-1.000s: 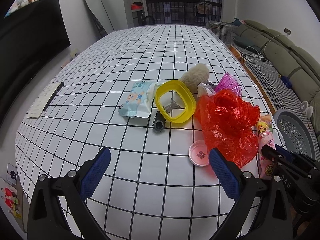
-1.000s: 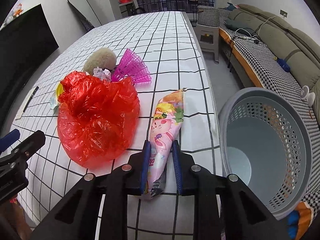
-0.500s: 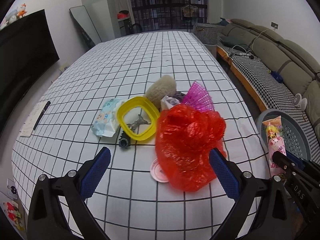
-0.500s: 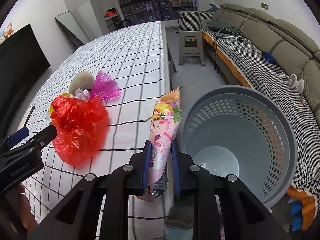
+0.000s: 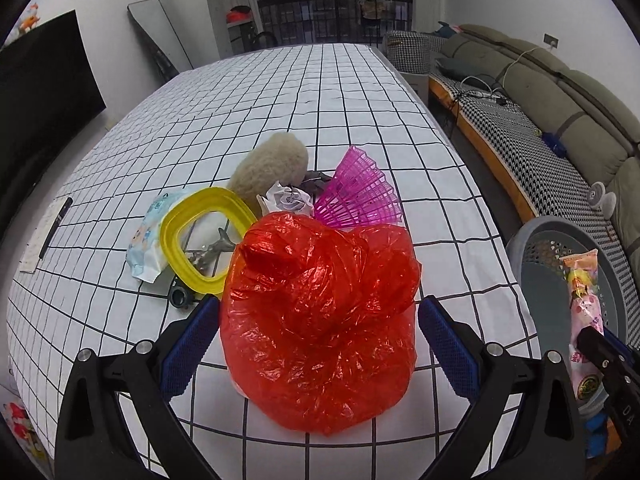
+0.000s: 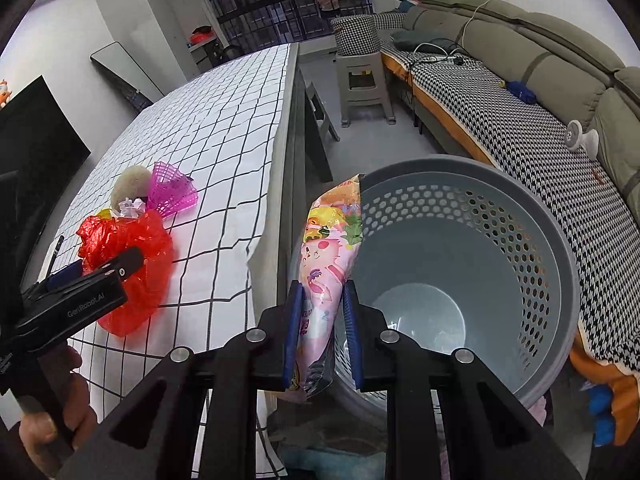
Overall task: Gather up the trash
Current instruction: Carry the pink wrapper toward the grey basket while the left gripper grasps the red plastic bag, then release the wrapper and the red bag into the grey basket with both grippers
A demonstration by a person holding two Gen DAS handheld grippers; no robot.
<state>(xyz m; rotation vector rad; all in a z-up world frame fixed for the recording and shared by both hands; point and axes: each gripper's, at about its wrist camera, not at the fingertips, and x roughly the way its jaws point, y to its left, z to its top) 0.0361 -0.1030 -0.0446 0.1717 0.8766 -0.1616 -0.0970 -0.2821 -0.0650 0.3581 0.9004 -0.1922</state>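
Note:
My right gripper (image 6: 322, 312) is shut on a pink snack wrapper (image 6: 328, 252) and holds it off the table's edge, at the near rim of the grey perforated basket (image 6: 540, 240). The wrapper (image 5: 584, 316) and basket (image 5: 536, 240) also show at the right of the left wrist view. My left gripper (image 5: 320, 328) is open, its blue pads on either side of a crumpled red plastic bag (image 5: 320, 320) on the checked tablecloth (image 5: 320, 92). The bag (image 6: 132, 268) shows in the right wrist view behind the left gripper.
Behind the red bag lie a yellow ring lid (image 5: 200, 236), a wet-wipes pack (image 5: 150, 240), a beige fluffy ball (image 5: 268, 168), a crumpled paper (image 5: 286, 198) and a pink plastic fan (image 5: 356, 196). A sofa (image 6: 540, 64) and stool (image 6: 364, 80) stand right of the table.
My left gripper moved forward until its open pads flank the red bag. My right gripper carried the pink wrapper off the table to the basket's rim.

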